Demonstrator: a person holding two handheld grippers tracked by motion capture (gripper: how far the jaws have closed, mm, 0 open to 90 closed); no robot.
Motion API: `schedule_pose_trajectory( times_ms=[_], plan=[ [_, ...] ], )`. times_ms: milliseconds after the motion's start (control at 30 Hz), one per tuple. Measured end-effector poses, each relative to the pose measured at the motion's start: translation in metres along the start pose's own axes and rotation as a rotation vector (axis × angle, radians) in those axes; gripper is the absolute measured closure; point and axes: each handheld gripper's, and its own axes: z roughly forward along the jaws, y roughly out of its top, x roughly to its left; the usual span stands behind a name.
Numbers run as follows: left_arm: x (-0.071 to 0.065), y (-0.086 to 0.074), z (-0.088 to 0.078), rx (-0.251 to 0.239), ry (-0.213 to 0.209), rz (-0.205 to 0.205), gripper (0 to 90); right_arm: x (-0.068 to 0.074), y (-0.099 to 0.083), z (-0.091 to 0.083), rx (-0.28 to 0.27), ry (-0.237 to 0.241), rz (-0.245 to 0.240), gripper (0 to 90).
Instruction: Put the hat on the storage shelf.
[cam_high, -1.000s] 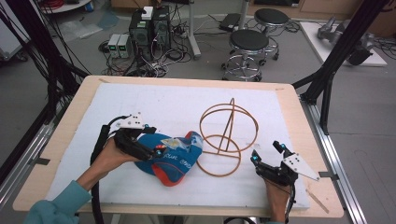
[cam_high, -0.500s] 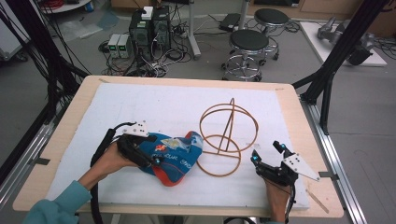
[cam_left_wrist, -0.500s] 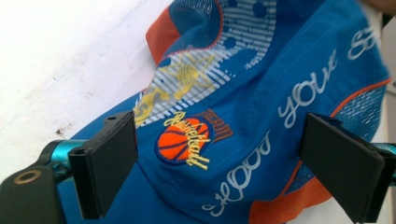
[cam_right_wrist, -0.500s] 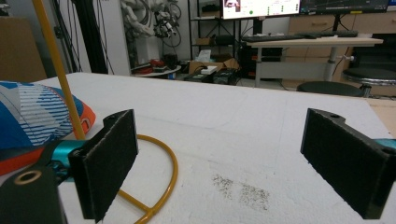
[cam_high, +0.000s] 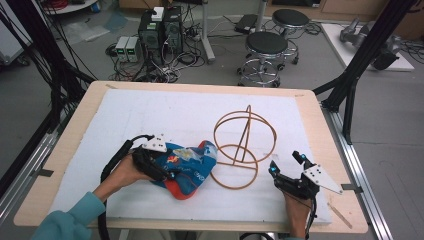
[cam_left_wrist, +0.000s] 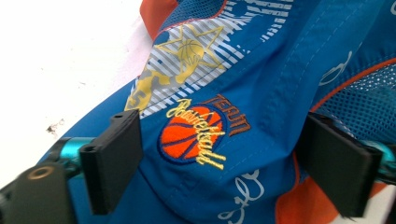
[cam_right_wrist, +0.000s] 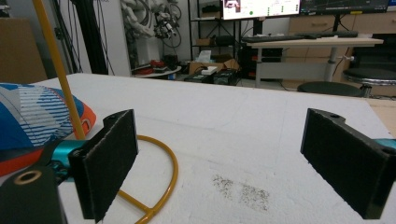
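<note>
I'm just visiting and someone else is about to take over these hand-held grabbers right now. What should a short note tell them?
Left gripper: down over the blue and orange cap, jaws wide but just starting to close, cap fabric between them, pads not yet pressing.
Right gripper: open, holding nothing, resting near the table's right front edge.
Wire stand: upright on the white mat, just right of the cap.
Done: left gripper is in place on the cap.
Left: close on the cap and lift it; it probably goes on the stand, though that is a guess.

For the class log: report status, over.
Left gripper straddles the cap, jaws just closing, not yet gripping. Right gripper open, idle on the pad. Wire stand beside the cap, nothing blocking.
</note>
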Motion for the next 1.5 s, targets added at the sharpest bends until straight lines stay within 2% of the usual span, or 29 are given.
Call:
schedule_pose_trajectory(
  times_ms=[100, 200, 300, 467, 533, 600, 633, 700, 733, 767, 800, 833, 900, 1067, 1300, 1500],
  plan=[
    [-0.001, -0.003, 0.004, -0.007, 0.003, 0.018, 23.0, 0.0, 0.0, 0.0, -0.001, 0.0, 0.003, 10.0],
    [-0.001, -0.005, 0.007, -0.008, 0.006, 0.004, 31.4, 0.0, 0.0, 0.0, -0.003, -0.001, 0.0, 10.0],
    [-0.001, -0.005, 0.008, 0.001, 0.022, 0.014, 33.8, 0.0, 0.0, 0.0, 0.0, -0.001, 0.006, 10.0],
    [-0.001, -0.005, 0.01, 0.012, 0.039, 0.018, 45.2, 0.0, 0.0, 0.0, 0.0, 0.0, 0.009, 10.0],
    [0.0, -0.005, 0.01, 0.015, 0.037, 0.029, 47.2, 0.0, 0.0, 0.0, 0.0, -0.001, 0.009, 10.0],
    [-0.002, -0.004, 0.01, 0.02, 0.053, 0.036, 51.4, 0.0, 0.0, 0.0, 0.0, -0.001, 0.008, 10.0],
    [-0.002, -0.004, 0.01, 0.024, 0.045, 0.045, 52.8, 0.0, 0.0, 0.0, 0.0, -0.001, 0.008, 10.0],
    [-0.003, -0.005, 0.01, 0.032, 0.053, 0.05, 60.6, 0.0, 0.0, 0.0, 0.0, 0.0, 0.009, 10.0],
    [-0.003, -0.005, 0.011, 0.048, 0.041, 0.039, 70.4, 0.0, 0.0, 0.0, -0.002, -0.001, 0.005, 10.0],
    [-0.004, -0.006, 0.012, 0.053, 0.04, 0.044, 70.4, 0.0, 0.0, 0.0, -0.002, -0.001, 0.005, 10.0],
    [-0.005, -0.007, 0.013, 0.051, 0.047, 0.043, 75.7, 0.0, 0.0, -0.001, -0.002, 0.0, 0.003, 10.0],
    [-0.005, -0.006, 0.013, 0.051, 0.049, 0.04, 77.3, 0.0, 0.0, -0.001, -0.002, 0.001, 0.004, 10.0],
    [-0.004, -0.007, 0.012, 0.04, 0.041, 0.008, 80.4, 0.0, 0.0, -0.001, -0.004, -0.001, 0.008, 10.0],
    [-0.001, -0.008, 0.005, -0.015, 0.024, -0.054, 84.2, 0.0, 0.0, 0.0, -0.004, -0.002, 0.009, 10.0],
    [-0.001, -0.005, -0.007, -0.066, 0.025, -0.074, 84.9, 0.0, 0.0, 0.0, -0.002, -0.001, 0.01, 10.0],
    [0.0, -0.003, -0.02, -0.138, 0.018, -0.121, 85.0, 0.0, 0.0, 0.0, 0.0, 0.0, 0.006, 10.0]
  ],
)
